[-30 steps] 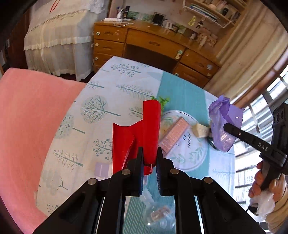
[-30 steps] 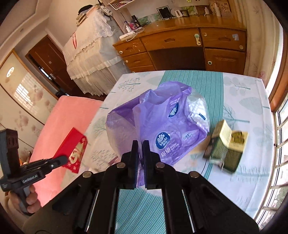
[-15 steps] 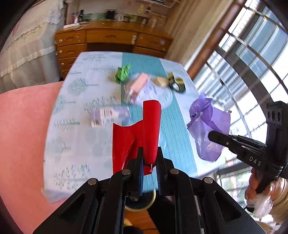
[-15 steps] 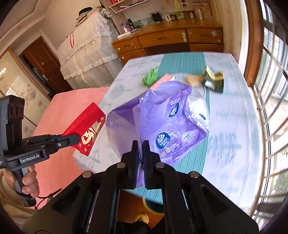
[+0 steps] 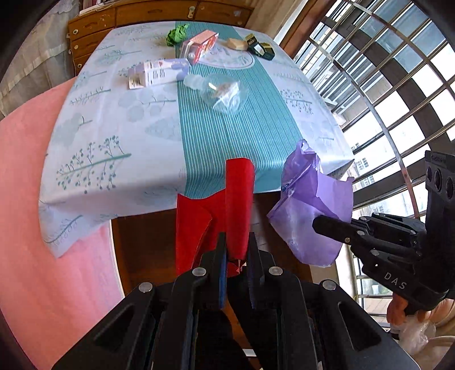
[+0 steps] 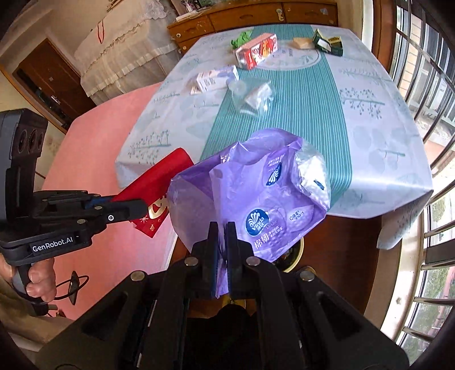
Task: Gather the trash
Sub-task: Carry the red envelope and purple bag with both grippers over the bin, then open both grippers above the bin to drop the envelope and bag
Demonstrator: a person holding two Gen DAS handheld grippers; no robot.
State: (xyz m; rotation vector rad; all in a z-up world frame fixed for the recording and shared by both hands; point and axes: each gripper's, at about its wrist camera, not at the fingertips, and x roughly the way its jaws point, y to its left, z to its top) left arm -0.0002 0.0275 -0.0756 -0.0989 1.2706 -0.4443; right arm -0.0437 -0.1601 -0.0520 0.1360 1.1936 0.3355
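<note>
Left wrist view first: the left gripper is clamped on one folded red paper packet, which stands up between its fingers just off the near edge of the table. To its right, the right gripper pinches one crumpled purple Vinda tissue wrapper, also held off the near edge; a hand grips its handle at the lower right.

Six pieces of trash lie on the table, all toward its far half. From left to right: one white and lilac carton lying flat, one crumpled green paper ball, one red and white carton on its side, one crushed clear plastic bottle nearer than the rest, one tan block, and one dark green box with its flap open.

Right wrist view shows the same count. At the left the left gripper bites the red packet, with a hand on its handle. In the middle the right gripper is closed tight on the lower edge of the purple wrapper.

A pale blue tablecloth with tree prints and a teal striped centre band covers the table. A pink bedspread lies to the left, a wooden dresser stands beyond the far end, and barred windows run along the right.
</note>
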